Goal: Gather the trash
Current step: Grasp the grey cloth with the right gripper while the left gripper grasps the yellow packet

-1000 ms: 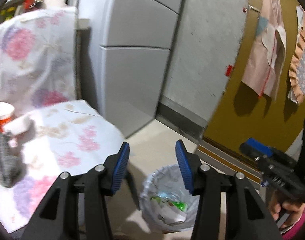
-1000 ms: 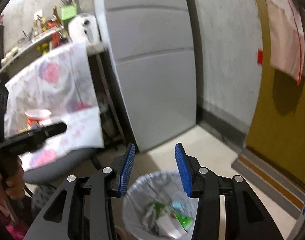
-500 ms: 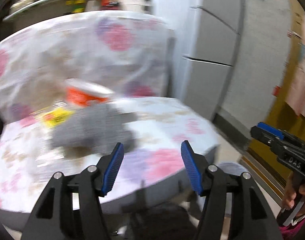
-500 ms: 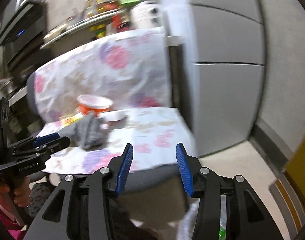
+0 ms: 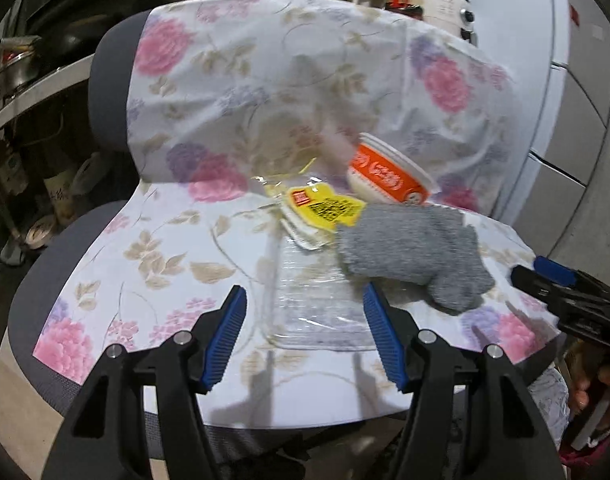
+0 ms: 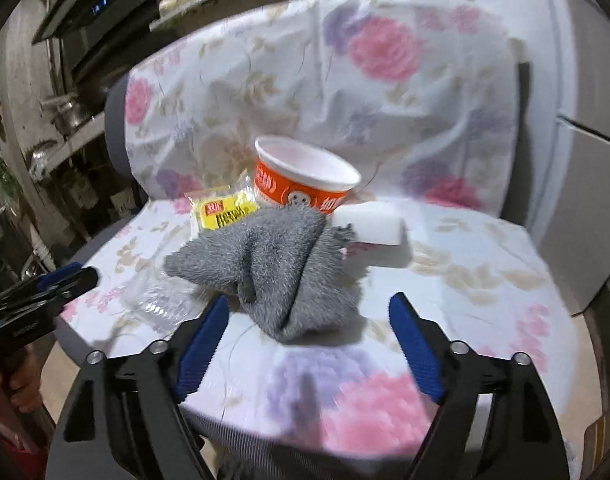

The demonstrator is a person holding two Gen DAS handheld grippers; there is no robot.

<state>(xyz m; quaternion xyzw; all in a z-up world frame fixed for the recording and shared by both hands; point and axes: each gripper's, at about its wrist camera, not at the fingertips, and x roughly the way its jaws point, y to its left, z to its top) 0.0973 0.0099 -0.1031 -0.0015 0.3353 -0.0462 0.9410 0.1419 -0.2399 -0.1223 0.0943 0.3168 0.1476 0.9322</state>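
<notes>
On a chair seat covered by a floral cloth [image 5: 153,256] lie an orange and white noodle cup [image 5: 389,178] [image 6: 305,180], a yellow snack wrapper [image 5: 325,210] [image 6: 225,212], a clear plastic container [image 5: 317,304] [image 6: 157,300], a grey sock [image 5: 413,254] [image 6: 281,272] and a white block [image 6: 373,228]. My left gripper [image 5: 305,328] is open and empty, just in front of the clear container. My right gripper [image 6: 309,340] is open and empty, just in front of the grey sock.
The chair's floral backrest [image 5: 305,72] rises behind the items. Shelves with pots and bottles [image 5: 29,72] stand to the left. A grey cabinet [image 5: 577,100] stands to the right. The right gripper shows at the right of the left wrist view [image 5: 565,292].
Both grippers have swung from the lined trash bin on the floor to the chair seat and come close to the items. Both jaws have opened wider.
</notes>
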